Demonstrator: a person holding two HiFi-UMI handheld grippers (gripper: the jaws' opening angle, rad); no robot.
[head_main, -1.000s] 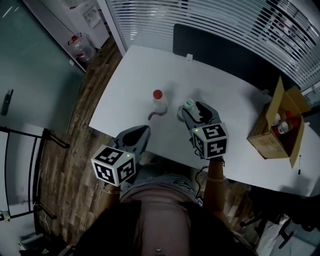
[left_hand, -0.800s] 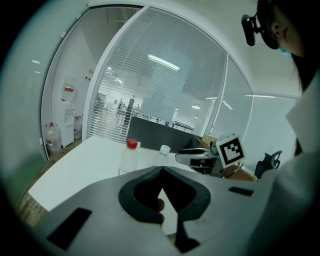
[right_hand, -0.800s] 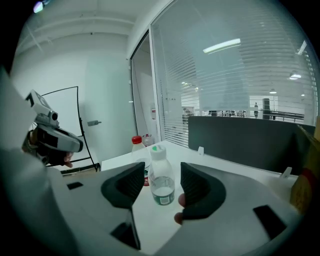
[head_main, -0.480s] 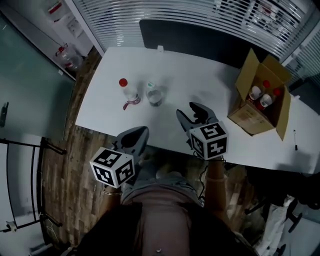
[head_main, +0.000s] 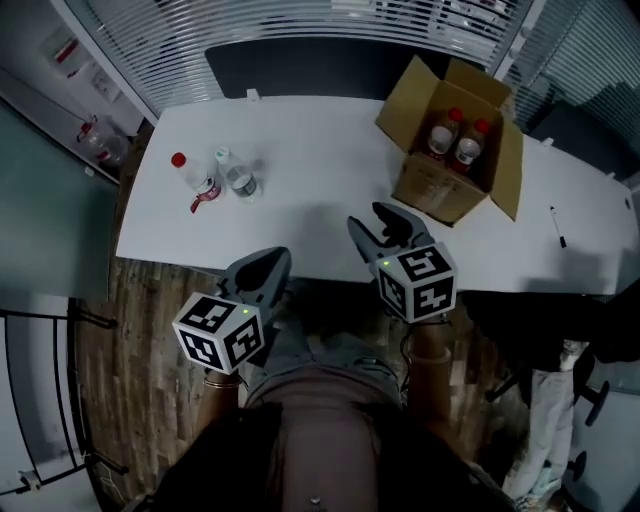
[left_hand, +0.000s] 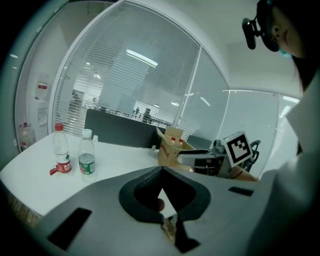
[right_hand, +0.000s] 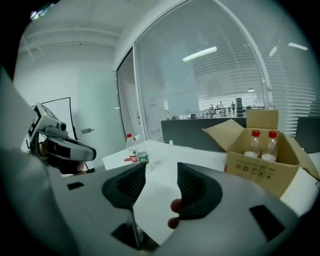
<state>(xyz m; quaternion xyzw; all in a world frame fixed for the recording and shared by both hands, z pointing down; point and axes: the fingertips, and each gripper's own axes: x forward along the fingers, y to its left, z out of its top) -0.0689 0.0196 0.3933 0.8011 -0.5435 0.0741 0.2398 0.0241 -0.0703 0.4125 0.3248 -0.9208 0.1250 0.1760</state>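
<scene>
Two clear bottles stand together at the table's left: a red-capped bottle (head_main: 183, 171) (left_hand: 60, 155) (right_hand: 131, 148) and a green-capped bottle (head_main: 236, 177) (left_hand: 87, 159) (right_hand: 142, 155). An open cardboard box (head_main: 449, 152) (left_hand: 172, 150) (right_hand: 260, 161) at the right holds two red-capped bottles (head_main: 455, 137). My right gripper (head_main: 385, 226) (right_hand: 161, 174) is open and empty over the table's near edge, a little in front of the box. My left gripper (head_main: 272, 262) (left_hand: 161, 171) is shut with nothing in it, just off the near edge.
The white table (head_main: 320, 180) ends in a near edge right under both grippers. A dark partition (head_main: 300, 65) runs along its far side. A pen (head_main: 556, 226) lies at the far right. Water jugs (head_main: 95, 140) stand on the floor at left.
My right gripper, which had its jaws around the green-capped bottle, has let it go and drawn back to the right. The bottle now stands beside the red-capped one. The box has come into view.
</scene>
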